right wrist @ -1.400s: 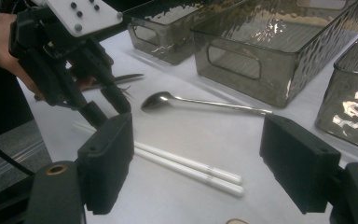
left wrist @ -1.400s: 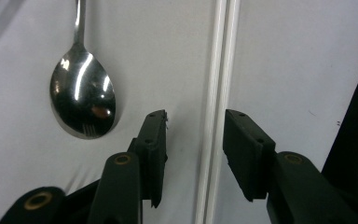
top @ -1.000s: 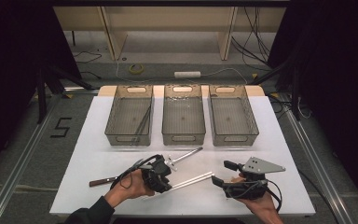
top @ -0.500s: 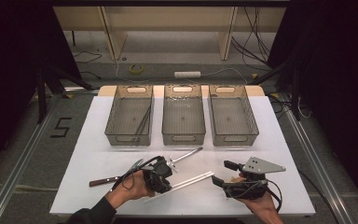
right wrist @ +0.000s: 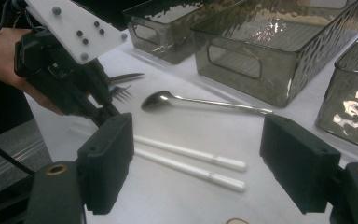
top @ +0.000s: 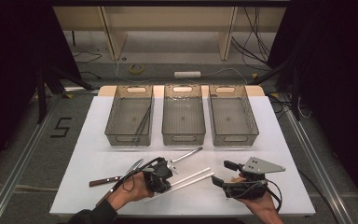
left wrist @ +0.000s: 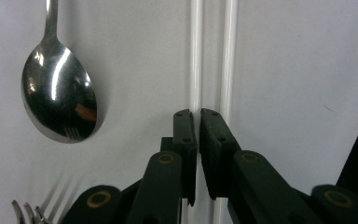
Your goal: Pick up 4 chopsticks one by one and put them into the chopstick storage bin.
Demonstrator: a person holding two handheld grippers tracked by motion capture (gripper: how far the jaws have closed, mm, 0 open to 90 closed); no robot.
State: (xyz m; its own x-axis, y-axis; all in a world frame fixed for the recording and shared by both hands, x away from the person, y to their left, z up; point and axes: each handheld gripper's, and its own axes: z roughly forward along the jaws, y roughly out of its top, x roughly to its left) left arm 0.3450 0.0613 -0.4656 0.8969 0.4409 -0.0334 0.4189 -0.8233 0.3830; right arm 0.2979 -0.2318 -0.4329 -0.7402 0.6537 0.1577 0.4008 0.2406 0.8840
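Note:
Two white chopsticks (top: 193,176) lie side by side on the white table (top: 284,140), near its front edge. My left gripper (top: 168,179) is at their near end. In the left gripper view its jaws (left wrist: 198,116) have just been closing and now pinch one chopstick (left wrist: 196,56), while the other chopstick (left wrist: 228,56) lies just outside the right jaw. My right gripper (top: 223,173) rests to the right of the chopsticks, open. In the right gripper view its jaws (right wrist: 203,163) stand wide apart with nothing held, and the chopsticks (right wrist: 186,151) lie beyond them.
A metal spoon (top: 186,154) lies just behind the chopsticks. A fork (top: 133,167) and a brown-handled knife (top: 107,179) lie to the left. Three smoky plastic bins stand in a row at the back: left (top: 128,139) holding dark sticks, middle (top: 183,138), right (top: 235,138).

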